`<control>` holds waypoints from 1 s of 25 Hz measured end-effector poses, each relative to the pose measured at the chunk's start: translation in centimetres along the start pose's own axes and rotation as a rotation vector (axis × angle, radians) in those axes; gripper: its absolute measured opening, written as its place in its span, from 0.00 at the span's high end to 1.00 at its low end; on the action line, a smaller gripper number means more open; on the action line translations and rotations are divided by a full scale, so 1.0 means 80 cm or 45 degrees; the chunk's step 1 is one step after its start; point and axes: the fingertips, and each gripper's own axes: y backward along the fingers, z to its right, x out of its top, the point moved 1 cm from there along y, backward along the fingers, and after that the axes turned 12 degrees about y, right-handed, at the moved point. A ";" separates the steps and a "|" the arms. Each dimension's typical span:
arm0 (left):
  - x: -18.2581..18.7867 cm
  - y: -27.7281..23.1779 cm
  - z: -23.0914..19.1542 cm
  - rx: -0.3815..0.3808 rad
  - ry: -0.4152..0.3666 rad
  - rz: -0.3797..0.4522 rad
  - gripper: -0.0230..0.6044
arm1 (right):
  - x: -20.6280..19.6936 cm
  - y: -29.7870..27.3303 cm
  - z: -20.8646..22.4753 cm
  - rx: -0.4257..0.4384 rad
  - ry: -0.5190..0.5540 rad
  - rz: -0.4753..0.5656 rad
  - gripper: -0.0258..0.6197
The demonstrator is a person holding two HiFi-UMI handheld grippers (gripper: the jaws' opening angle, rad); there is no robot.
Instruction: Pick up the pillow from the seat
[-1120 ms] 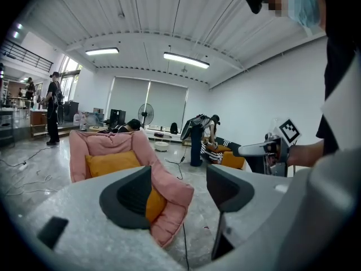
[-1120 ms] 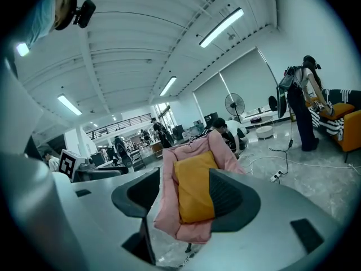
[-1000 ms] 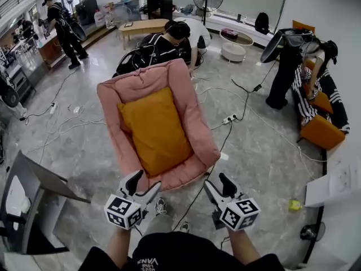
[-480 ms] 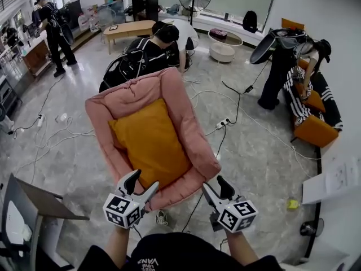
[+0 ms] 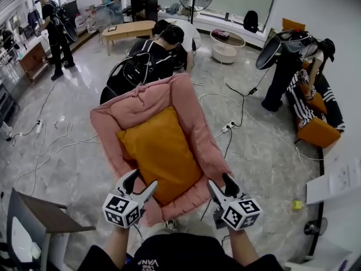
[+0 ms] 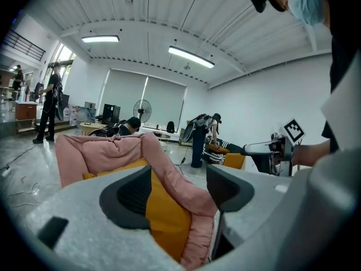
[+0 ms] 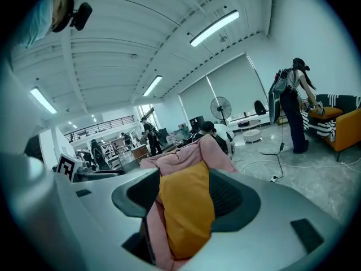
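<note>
**Step in hand (judged):** approach; the grasp has not begun.

**Seat** (image 5: 194, 109). Pink padded bucket chair with a raised rim all round, standing on the floor. It is the landmark for every entry below.

**Pillow** (image 5: 161, 151). Orange, roughly square and soft.
- It lies in the hollow of the seat.
- Its far edge is toward the seat's back and its near corner is by the seat's front lip.
- Nothing rests on it.

**Left hand-held gripper** (image 5: 142, 180). Just short of the seat's front lip, toward its left side. The jaws are spread and the pads touch nothing. Seat and pillow show only beyond the gap.

**Right hand-held gripper** (image 5: 221, 182). Off the seat's front right corner. The jaws are likewise spread and empty.

**Cable** (image 5: 227, 143). Runs on the floor beside the seat's right flank, toward its front right corner.

**Person** (image 5: 149, 58). Crouched just behind the seat's back.

**Handling notes (judgement):**
- Carry both grippers over the front lip before closing either.
- Take the pillow at two opposite side edges near its front corners. One grip alone would likely let so soft a thing fold and sag.
- Bite deep enough to catch filling, not cover cloth alone.
- The pink rim crowds the pillow's sides, so keep the pads off the padding or the seat may be pinched too.
- Lift straight up clear of the rim, then draw back.
- Mind the cable when stepping near the seat's right corner.
</note>
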 end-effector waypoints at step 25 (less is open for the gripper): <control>-0.032 -0.068 -0.155 0.486 0.326 0.077 0.48 | -0.020 -0.254 0.072 0.349 0.121 -0.256 0.55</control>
